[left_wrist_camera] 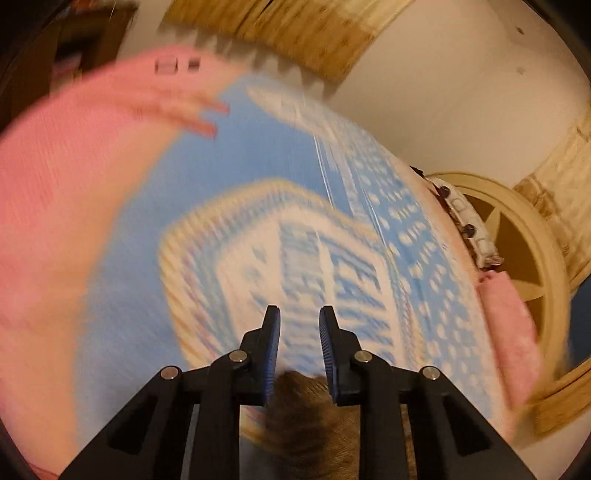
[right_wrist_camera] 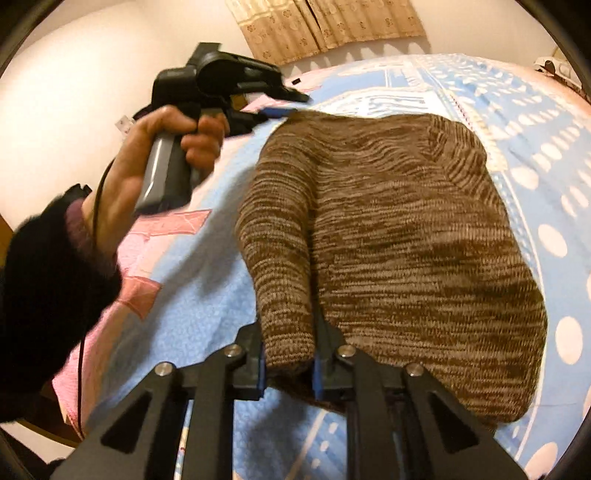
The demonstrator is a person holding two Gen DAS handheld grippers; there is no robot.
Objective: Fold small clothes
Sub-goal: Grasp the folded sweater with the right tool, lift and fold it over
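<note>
The right gripper sits nearest its camera, its jaws drawn in narrow on the folded-over sleeve of the brown knit sweater, with the sleeve end pinched between the blue pads. The sweater is the largest thing in that view: a marled brown and tan knit lying flat on the bed, the sleeve laid down along its left side toward the camera.

Under it spreads the blanket, light blue with white dots and patterned bands on the right and pink shapes on the left. It covers the bed in both views; the left wrist view is heavily motion-blurred, so its pattern there reads only as smeared blue, cream and pink.

At the upper left of the right wrist view, a person's hand with a dark sleeve grips the handle of the left gripper, whose tips reach the far upper-left corner of the sweater. In its own view, the left gripper has its jaws narrow, with a patch of the brown knit showing low between the fingers; whether the pads press on it cannot be told through the blur.

Beyond the bed stand a pale wall and patterned curtains.
</note>
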